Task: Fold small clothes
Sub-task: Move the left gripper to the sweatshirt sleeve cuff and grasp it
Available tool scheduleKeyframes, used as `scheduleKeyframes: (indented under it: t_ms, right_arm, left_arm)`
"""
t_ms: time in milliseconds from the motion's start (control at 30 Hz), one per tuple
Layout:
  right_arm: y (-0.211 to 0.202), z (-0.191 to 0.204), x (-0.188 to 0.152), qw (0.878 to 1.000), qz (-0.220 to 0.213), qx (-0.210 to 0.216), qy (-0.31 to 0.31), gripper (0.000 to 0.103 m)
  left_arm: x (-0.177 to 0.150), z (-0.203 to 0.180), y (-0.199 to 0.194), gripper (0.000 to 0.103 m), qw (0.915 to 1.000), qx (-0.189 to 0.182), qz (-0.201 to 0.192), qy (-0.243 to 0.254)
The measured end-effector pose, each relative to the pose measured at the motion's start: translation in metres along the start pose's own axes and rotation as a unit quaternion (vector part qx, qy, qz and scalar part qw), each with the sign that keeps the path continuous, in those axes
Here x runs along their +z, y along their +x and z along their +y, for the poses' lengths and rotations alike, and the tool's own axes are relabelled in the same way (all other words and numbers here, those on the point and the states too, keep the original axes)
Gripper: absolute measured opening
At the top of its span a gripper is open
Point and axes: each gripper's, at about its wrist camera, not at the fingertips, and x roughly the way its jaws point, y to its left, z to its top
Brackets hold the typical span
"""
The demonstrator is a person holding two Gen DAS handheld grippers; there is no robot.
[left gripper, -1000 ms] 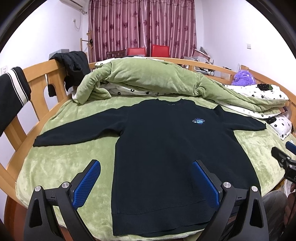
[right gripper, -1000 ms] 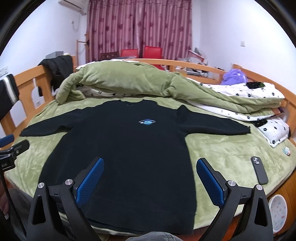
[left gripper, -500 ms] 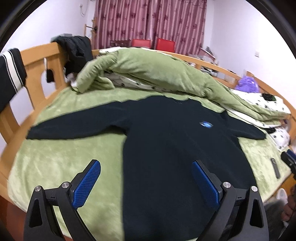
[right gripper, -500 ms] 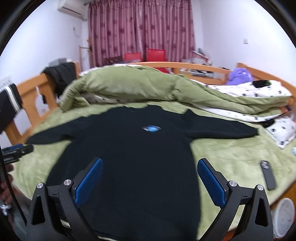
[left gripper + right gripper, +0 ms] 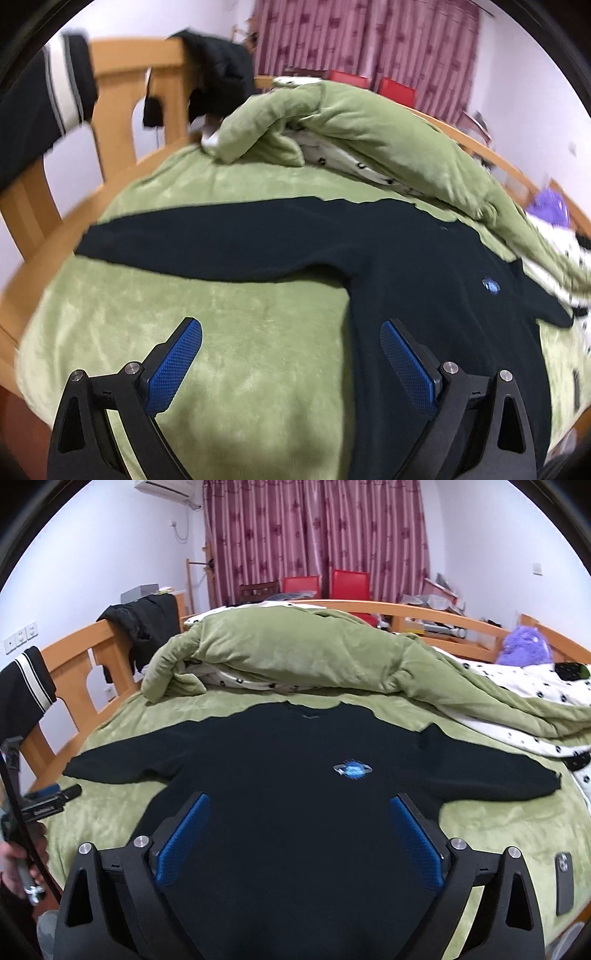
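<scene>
A black long-sleeved sweater (image 5: 295,794) with a small blue logo (image 5: 351,769) lies flat on the green bed cover, sleeves spread to both sides. My right gripper (image 5: 299,830) hovers open over the sweater's body, below the logo, holding nothing. My left gripper (image 5: 291,354) is open above the green cover, beside the sweater's left flank and below its left sleeve (image 5: 207,247); the right pad overlaps the body's edge. In the right wrist view the left gripper (image 5: 55,799) shows at the far left, held by a hand.
A rolled green quilt (image 5: 295,653) with white spotted lining lies behind the sweater. Wooden bed rails (image 5: 74,653) carry dark clothes. A phone (image 5: 563,880) lies on the cover at right. A purple plush toy (image 5: 524,650), red chairs and curtains stand beyond.
Both grippers moved forward over the bed. The left view swung leftward toward the left sleeve; the right view closed in on the sweater's chest. Both stayed open.
</scene>
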Motion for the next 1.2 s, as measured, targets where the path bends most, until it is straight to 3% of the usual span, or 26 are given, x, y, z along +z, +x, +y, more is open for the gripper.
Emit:
scheduleKeyframes:
  t_ms: [167,300,467,567,700,833,1000,1033,1133,1200]
  right_arm:
    - [0.028,0.008,0.015,1.0,-0.007,-0.007,-0.026,0.09]
    - [0.058,0.006,-0.001,1.0,-0.006,-0.009,-0.026,0.088]
    - [0.104,0.002,-0.019,0.997,0.072,-0.007,-0.03,0.074]
    - [0.104,0.001,-0.018,0.998,0.051,-0.014,-0.029,0.074]
    - [0.105,-0.004,-0.017,0.999,0.042,-0.019,-0.029,0.074]
    - [0.116,-0.008,-0.017,0.998,0.056,-0.018,-0.023,0.074]
    - [0.124,-0.009,-0.017,0.997,0.067,-0.017,-0.019,0.074]
    - [0.124,-0.009,-0.017,0.998,0.066,-0.016,-0.017,0.074]
    - [0.124,-0.008,-0.016,0.998,0.066,-0.012,-0.012,0.074]
    - [0.124,-0.007,-0.017,0.998,0.065,-0.012,-0.014,0.074]
  left_arm:
    - [0.003,0.017,0.047,0.095,0.9989,-0.016,0.032,-0.029]
    - [0.001,0.023,0.078,0.093,0.9982,-0.019,0.04,-0.041]
    - [0.003,0.032,0.12,0.09,0.9972,-0.017,0.044,-0.059]
    - [0.009,0.037,0.139,0.09,0.9957,-0.024,0.041,-0.079]
    - [0.019,0.051,0.163,0.09,0.9888,-0.044,0.042,-0.136]
    - [0.019,0.068,0.189,0.089,0.9729,-0.072,0.058,-0.212]
    - [0.025,0.076,0.202,0.088,0.9645,-0.078,0.045,-0.248]
    - [0.029,0.075,0.205,0.085,0.9652,-0.072,0.045,-0.247]
    - [0.037,0.068,0.211,0.062,0.9722,-0.046,0.045,-0.225]
    - [0.042,0.061,0.212,0.028,0.9769,-0.032,0.045,-0.207]
